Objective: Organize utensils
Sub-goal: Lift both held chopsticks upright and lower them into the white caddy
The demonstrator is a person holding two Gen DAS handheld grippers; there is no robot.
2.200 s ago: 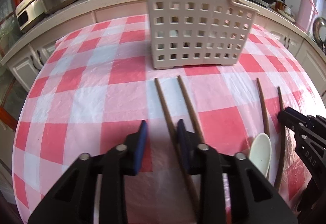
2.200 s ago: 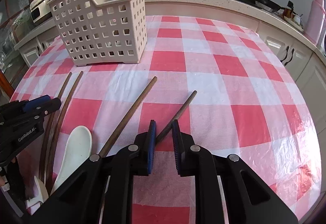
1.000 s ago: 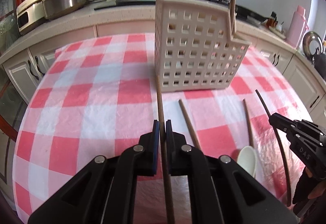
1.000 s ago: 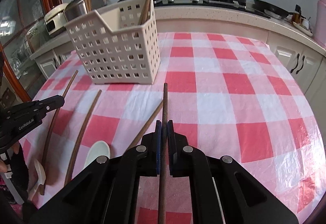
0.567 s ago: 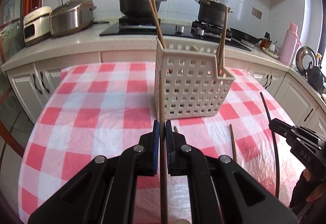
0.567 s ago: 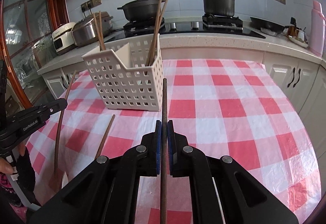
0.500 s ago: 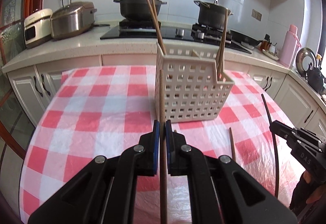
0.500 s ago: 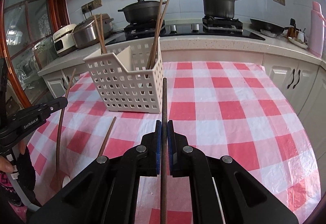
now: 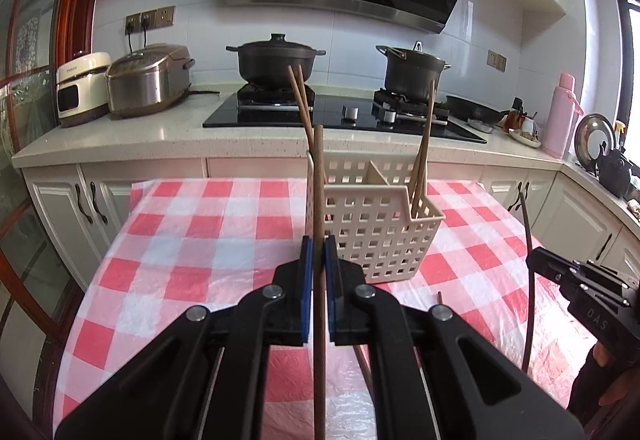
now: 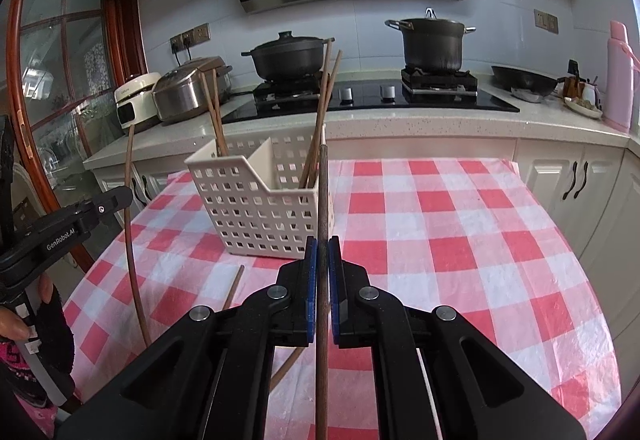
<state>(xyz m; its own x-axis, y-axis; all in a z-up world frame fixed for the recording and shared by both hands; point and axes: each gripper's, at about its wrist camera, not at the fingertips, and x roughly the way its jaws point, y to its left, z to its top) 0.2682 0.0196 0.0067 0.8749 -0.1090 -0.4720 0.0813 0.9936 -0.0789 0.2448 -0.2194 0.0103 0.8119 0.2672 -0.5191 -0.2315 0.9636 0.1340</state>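
In the left wrist view my left gripper (image 9: pixel 319 260) is shut on a brown chopstick (image 9: pixel 318 176) that stands up in front of the white perforated basket (image 9: pixel 380 236). My right gripper (image 10: pixel 322 260) is shut on a darker chopstick (image 10: pixel 323 192), held upright just right of the basket (image 10: pixel 256 208). Each view shows the other gripper at its edge: the right gripper (image 9: pixel 532 260) with its thin stick (image 9: pixel 528 280), and the left gripper (image 10: pixel 124 198) with its stick (image 10: pixel 129 240). Several chopsticks (image 10: pixel 325 100) stand in the basket's compartments.
Loose chopsticks (image 10: pixel 234 288) lie on the red-and-white checked tablecloth (image 10: pixel 460 252) in front of the basket. Behind the table runs a counter with two black pots (image 9: pixel 274 60), rice cookers (image 9: pixel 148 80) and a pink bottle (image 10: pixel 618 76). A person's hand (image 10: pixel 10 320) is at the left edge.
Both grippers closed on chopsticks that lay on the table and lifted them. They have risen further and tilted up, so the basket sits lower in both views.
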